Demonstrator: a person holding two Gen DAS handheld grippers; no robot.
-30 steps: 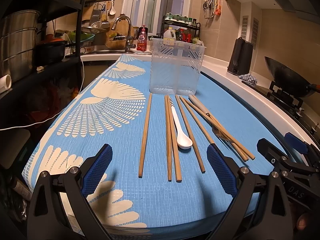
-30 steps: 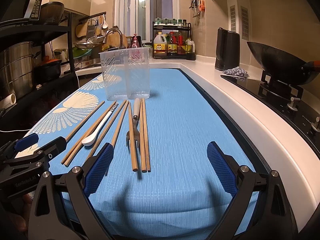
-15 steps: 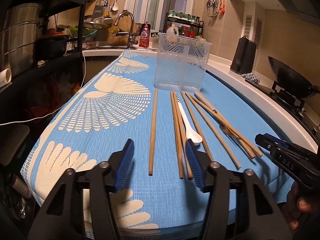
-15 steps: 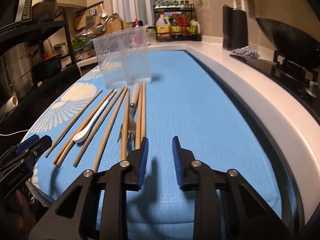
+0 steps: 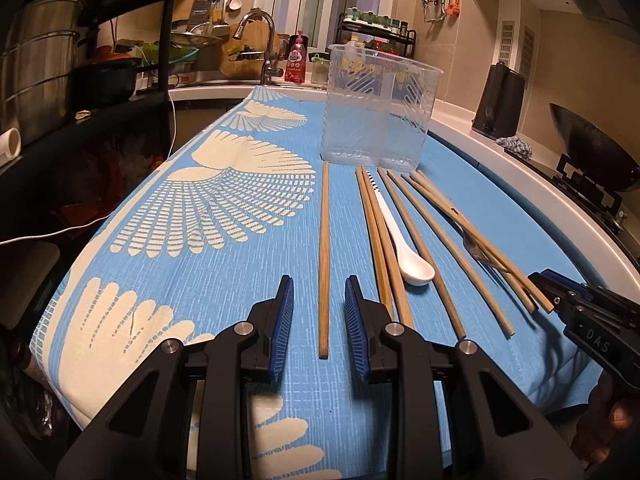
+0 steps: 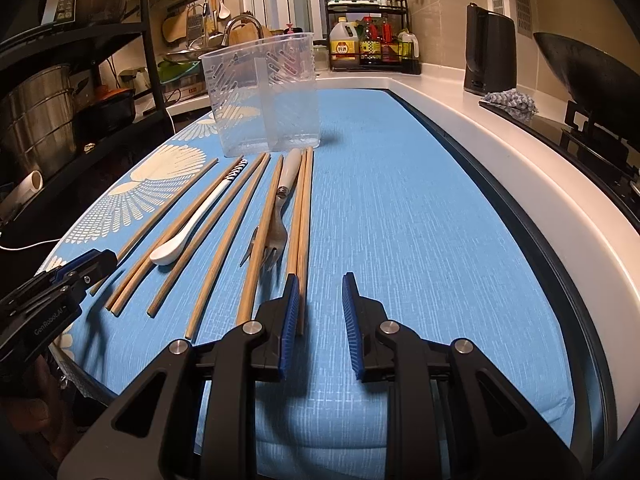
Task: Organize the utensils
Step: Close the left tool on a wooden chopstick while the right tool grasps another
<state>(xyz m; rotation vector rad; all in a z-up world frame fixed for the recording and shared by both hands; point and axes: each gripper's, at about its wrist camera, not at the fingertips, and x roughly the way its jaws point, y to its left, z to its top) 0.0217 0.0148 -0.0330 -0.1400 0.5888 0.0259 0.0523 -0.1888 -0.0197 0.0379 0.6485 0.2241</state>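
A home kitchen: ahead a sink tap, oil bottles, pots; right, a wok.

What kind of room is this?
Most likely a home kitchen: a sink faucet at the back, a black wok on a stove, and a rack of sauce bottles on the counter.

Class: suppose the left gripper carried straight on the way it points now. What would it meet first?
Most likely the lone chopstick, whose near end lies between the left gripper's fingers. They have just been closing, with a gap left on both sides. Depth is uncertain; it may reach the blue cloth first.
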